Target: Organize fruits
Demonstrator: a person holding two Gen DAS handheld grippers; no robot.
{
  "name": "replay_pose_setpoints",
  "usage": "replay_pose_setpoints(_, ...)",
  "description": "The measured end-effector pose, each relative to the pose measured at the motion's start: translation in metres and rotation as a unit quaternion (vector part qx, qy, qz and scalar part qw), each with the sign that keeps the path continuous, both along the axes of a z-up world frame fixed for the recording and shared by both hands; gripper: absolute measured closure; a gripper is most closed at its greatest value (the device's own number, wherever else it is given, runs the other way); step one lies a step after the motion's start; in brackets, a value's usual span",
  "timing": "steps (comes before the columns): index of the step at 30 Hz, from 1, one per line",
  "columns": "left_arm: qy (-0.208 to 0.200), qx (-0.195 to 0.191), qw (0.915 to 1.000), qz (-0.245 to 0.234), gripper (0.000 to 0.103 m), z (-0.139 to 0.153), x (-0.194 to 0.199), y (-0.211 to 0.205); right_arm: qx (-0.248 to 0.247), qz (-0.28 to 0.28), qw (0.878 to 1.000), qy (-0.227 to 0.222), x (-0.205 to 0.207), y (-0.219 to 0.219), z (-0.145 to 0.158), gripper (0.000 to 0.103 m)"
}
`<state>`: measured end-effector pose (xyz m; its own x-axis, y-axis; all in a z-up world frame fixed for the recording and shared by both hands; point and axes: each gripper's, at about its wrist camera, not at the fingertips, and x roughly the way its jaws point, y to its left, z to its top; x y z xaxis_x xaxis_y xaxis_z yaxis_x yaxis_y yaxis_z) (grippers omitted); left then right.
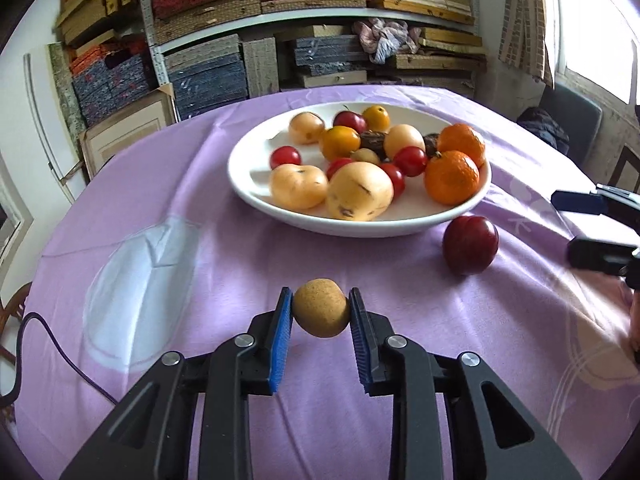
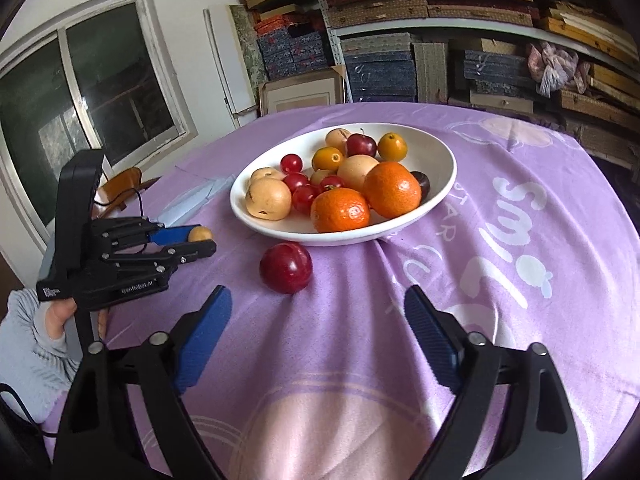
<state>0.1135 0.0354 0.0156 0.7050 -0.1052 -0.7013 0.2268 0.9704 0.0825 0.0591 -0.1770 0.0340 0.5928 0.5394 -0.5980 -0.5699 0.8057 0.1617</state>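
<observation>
Left claw [image 1: 321, 309] is clamped tight on a small tan fruit [image 1: 321, 307], blue pads [image 1: 282, 322] pressing it from both sides, and the fruit hangs clear above the purple cloth of the tabletop [image 1: 160, 208], short of the bowl. Over on the other side, the right claw [image 2: 318, 310] has its jaws spread with nothing between them, and no pad touches anything. Big picture now: the round tabletop fills both views, and well out ahead of both claws sits the wide white bowl [image 1: 256, 200], loaded up. Two oranges [image 2: 392, 189] rest at its near right edge, pale yellow fruits [image 2: 269, 198] at its near left, small red ones [image 2: 305, 198] scattered between them, and a few yellow-orange ones [image 2: 393, 146] toward the back. Now the loose one: a dark red plum [image 2: 285, 267] lies on the cloth just outside the bowl's near rim, straight ahead of the right claw's gap and beyond its fingertips, not touched. From the left wrist view that plum sits off to the right of the held fruit, and farther out. A hand in a pale knitted sleeve [image 2: 28, 344] grips the left claw's handle.
</observation>
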Motion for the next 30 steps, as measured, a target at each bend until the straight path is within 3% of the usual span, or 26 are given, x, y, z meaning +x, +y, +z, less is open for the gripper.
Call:
replay_pose_setpoints(8, -0.003, -0.037, 0.9993, -0.002, 0.075, 0.005, -0.002, 0.011, -0.044, 0.013, 0.999, 0.021, 0.020, 0.042, -0.008, 0.032)
replay_pose_setpoints(14, -0.002, -0.052, 0.9986, -0.004, 0.075, 0.005, -0.002, 0.015, -0.089, 0.030, 0.996, 0.005, 0.030, 0.072, -0.013, 0.033)
replay_pose_setpoints(17, 0.000, -0.054, 0.9985, -0.005, 0.075, 0.005, -0.001, 0.015, -0.104, 0.032, 0.994, 0.010, 0.034, 0.080, -0.019, 0.043)
replay_pose_setpoints(25, 0.004, -0.052, 0.9986, -0.006, 0.074, 0.004, 0.000, 0.013, -0.102, 0.021, 0.994, 0.032, 0.045, 0.077, -0.024, 0.053)
replay_pose_setpoints(27, 0.004, -0.052, 0.9986, -0.007, 0.074, 0.004, 0.000, 0.013, -0.100, 0.017, 0.994, 0.041, 0.049, 0.076, -0.026, 0.063)
replay_pose_setpoints(30, 0.003, -0.051, 0.9987, -0.007, 0.074, 0.004, 0.001, 0.012, -0.097, 0.019, 0.994, 0.050, 0.053, 0.075, -0.028, 0.063)
